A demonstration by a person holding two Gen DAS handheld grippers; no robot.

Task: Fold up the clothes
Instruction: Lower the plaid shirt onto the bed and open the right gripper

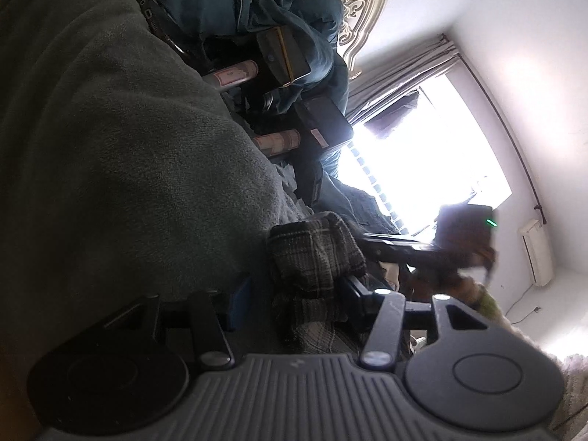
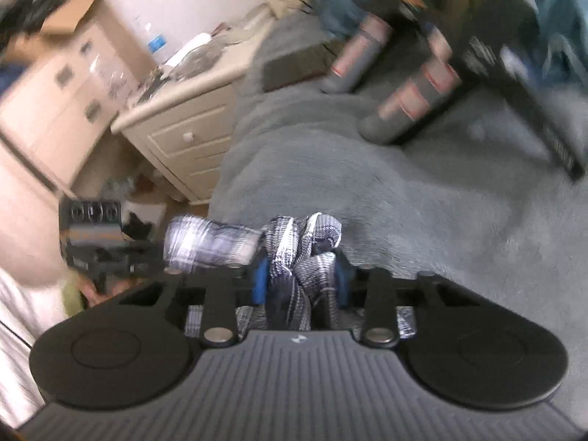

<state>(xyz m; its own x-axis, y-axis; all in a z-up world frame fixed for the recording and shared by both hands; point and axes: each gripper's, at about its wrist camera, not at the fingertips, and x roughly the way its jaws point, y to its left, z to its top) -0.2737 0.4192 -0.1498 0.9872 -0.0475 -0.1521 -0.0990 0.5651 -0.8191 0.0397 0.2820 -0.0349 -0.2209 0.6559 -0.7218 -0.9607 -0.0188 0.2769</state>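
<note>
Plaid cloth (image 2: pixel 301 253) between right tongs (image 2: pixel 302 279), labels unreadable.

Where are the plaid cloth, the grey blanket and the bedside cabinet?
plaid cloth (image 2: pixel 301 253): right wrist view, bunched part between the fingers.
grey blanket (image 2: pixel 367 191): right wrist view, open fuzzy surface.
bedside cabinet (image 2: pixel 187 136): right wrist view, drawer front.

The cloth (image 2: pixel 301 253) pinched between the right gripper's (image 2: pixel 299 275) blue pads (image 2: pixel 260 279) is plaid in black, grey and white. Ahead of it spreads a grey-green fleecy blanket (image 2: pixel 404 202); beyond lie grey cans (image 2: pixel 408 106) with red-and-white bands, and a cream-coloured nightstand (image 2: pixel 183 136) stands to its left.
</note>
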